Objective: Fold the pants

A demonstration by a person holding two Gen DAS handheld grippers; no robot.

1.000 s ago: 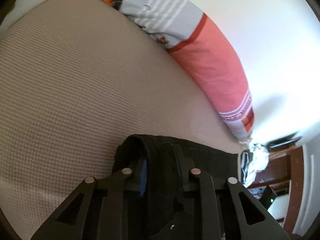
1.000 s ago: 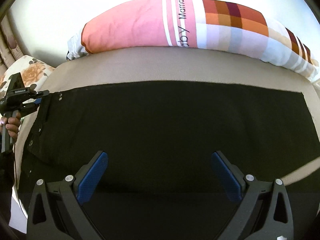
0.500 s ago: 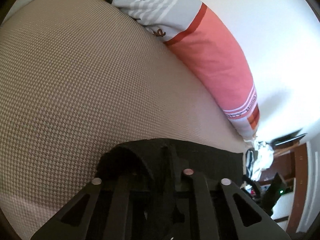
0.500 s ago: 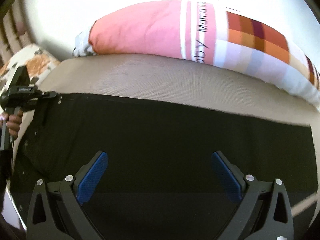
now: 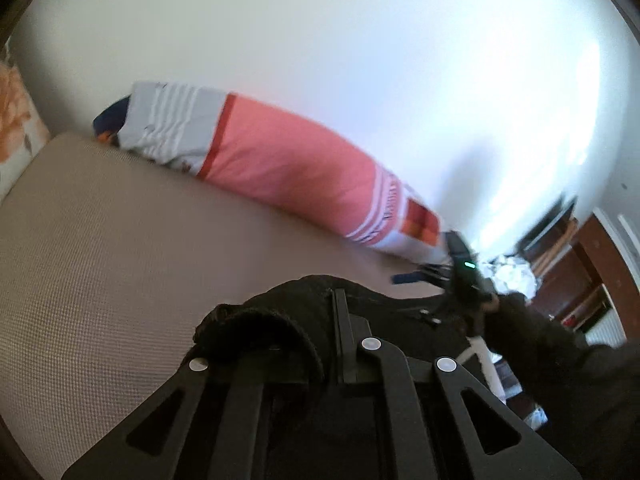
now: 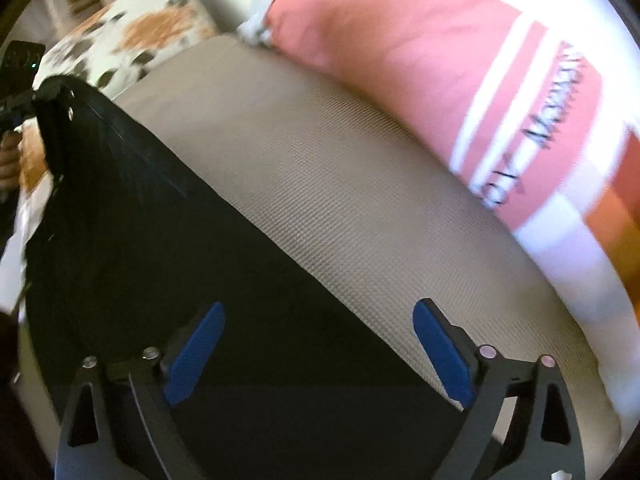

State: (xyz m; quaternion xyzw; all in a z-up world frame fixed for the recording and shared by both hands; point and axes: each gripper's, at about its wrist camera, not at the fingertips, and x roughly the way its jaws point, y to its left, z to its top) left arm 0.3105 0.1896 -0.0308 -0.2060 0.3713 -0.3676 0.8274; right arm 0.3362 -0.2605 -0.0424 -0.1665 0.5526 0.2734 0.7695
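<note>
Beige mattress (image 6: pixel 320 184) carries my black pants (image 6: pixel 132 248), spread beside the pink bolster (image 6: pixel 420 60). My left gripper (image 5: pixel 304 344) is clamped on their bunched end. My right gripper (image 6: pixel 316 344), spread wide and just narrowing, hangs over their edge, gripping nothing.

The left gripper (image 5: pixel 304 344) is clamped shut on a bunched edge of the black pants (image 5: pixel 280 320), lifted and pointing slightly downward. The right gripper (image 6: pixel 320 348) points steeply down with its blue pads (image 6: pixel 440 356) spread wide, touching nothing; its jaws have just been closing a little. A hand (image 6: pixel 8 156) at the far left grips the left gripper's handle.
</note>
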